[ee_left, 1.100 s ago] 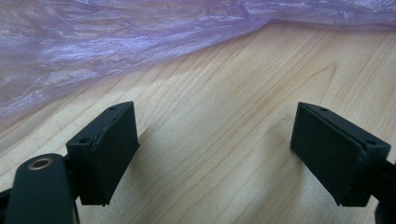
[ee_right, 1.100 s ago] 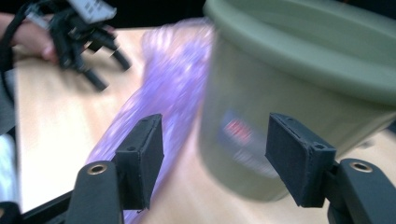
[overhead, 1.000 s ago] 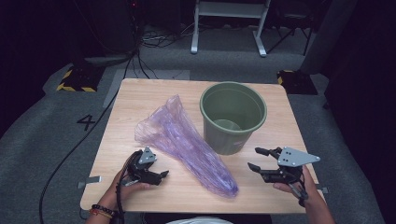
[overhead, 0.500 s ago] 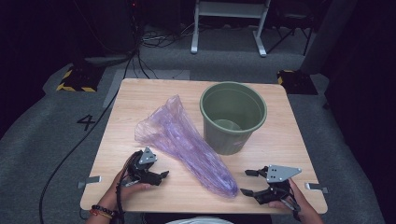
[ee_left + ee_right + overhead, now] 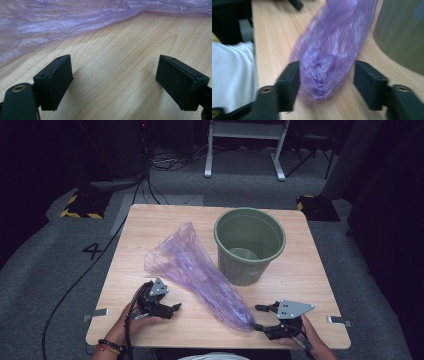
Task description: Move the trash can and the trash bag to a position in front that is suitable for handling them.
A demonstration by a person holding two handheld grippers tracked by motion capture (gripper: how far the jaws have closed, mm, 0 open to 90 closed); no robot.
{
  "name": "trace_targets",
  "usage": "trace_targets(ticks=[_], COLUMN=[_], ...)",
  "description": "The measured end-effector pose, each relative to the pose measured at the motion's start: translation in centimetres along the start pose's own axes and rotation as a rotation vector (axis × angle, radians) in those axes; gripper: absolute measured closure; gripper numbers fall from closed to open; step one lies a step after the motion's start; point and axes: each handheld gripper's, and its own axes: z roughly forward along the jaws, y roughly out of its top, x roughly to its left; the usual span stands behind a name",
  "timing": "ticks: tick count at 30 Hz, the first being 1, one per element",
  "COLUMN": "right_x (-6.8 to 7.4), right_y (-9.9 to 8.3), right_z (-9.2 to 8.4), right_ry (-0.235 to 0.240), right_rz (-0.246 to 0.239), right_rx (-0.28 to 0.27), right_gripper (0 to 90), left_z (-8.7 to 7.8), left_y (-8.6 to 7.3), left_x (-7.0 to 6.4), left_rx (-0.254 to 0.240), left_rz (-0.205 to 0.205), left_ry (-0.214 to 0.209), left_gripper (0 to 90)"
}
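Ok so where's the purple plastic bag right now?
In the high view the purple plastic bag lies diagonally across the table, just left of the green bucket, its narrow near end between the right gripper jaws.

free: table [image 5: 150,227] left edge — bare | blocked: bucket [image 5: 249,245] and bag [image 5: 200,270] mid-table

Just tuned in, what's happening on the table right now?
A person holds a claw in each hand at a wooden table. The right claw has come down around the narrow end of a crumpled purple plastic bag, jaws just closing, one pad against the plastic, the other apart from it, so no grip yet. The left claw rests open beside the bag. A green bucket stands upright behind.
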Motion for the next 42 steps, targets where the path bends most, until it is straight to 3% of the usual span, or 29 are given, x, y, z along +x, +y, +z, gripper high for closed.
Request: trace_targets(ticks=[3,4,5,11,12,17,24,28,29,34,38,42], right_x=[-0.9,-0.9,-1.3,-2.0,-2.3,-3.5,-4.0,-4.3,-4.5,-4.8,-4.9,-5.0], right_y=[-0.7,-0.7,-0.6,-0.6,-0.5,-0.2,0.2,0.4,0.5,0.5,0.5,0.5], right_z=[1.5,1.5,1.4,1.8,1.9,2.5,3.4,3.7,3.8,3.9,3.9,3.9], right_ry=[-0.005,-0.005,-0.025,-0.070,-0.094,-0.130,-0.121,-0.114,-0.113,-0.106,-0.101,-0.099], right_rz=[0.029,0.029,0.039,0.050,0.058,0.070,0.060,0.056,0.060,0.067,0.071,0.073], right_rx=[0.053,0.053,0.027,0.074,0.094,0.119,0.135,0.138,0.138,0.138,0.137,0.137], right_gripper=[58.9,58.9,66.5,76.3,78.6,81.9,82.6,81.8,80.3,79.1,77.8,76.9], left_z=[0.2,0.2,0.2,0.2,0.3,0.7,1.6,1.6,1.5,0.6,0.2,0.3], left_y=[0.2,0.2,0.2,0.2,0.3,0.8,2.0,2.3,2.3,2.7,3.2,4.0], left_x=[-0.1,-0.1,-0.1,-0.2,-0.3,-0.8,-1.6,-2.2,-2.3,-1.9,-1.9,-1.9], left_rx=[-0.003,-0.003,-0.002,-0.004,-0.001,0.005,0.015,0.015,0.006,-0.067,-0.115,-0.133], left_rz=[0.003,0.003,0.004,0.008,0.012,0.012,-0.004,0.035,0.053,0.044,0.069,0.092], left_ry=[0.002,0.002,0.002,-0.002,-0.003,-0.008,-0.004,-0.010,-0.008,-0.017,-0.010,-0.009], left_gripper=[13.4,13.6,13.8,13.8,13.8,13.8,15.8,16.1,16.3,16.4,16.6,17.1])
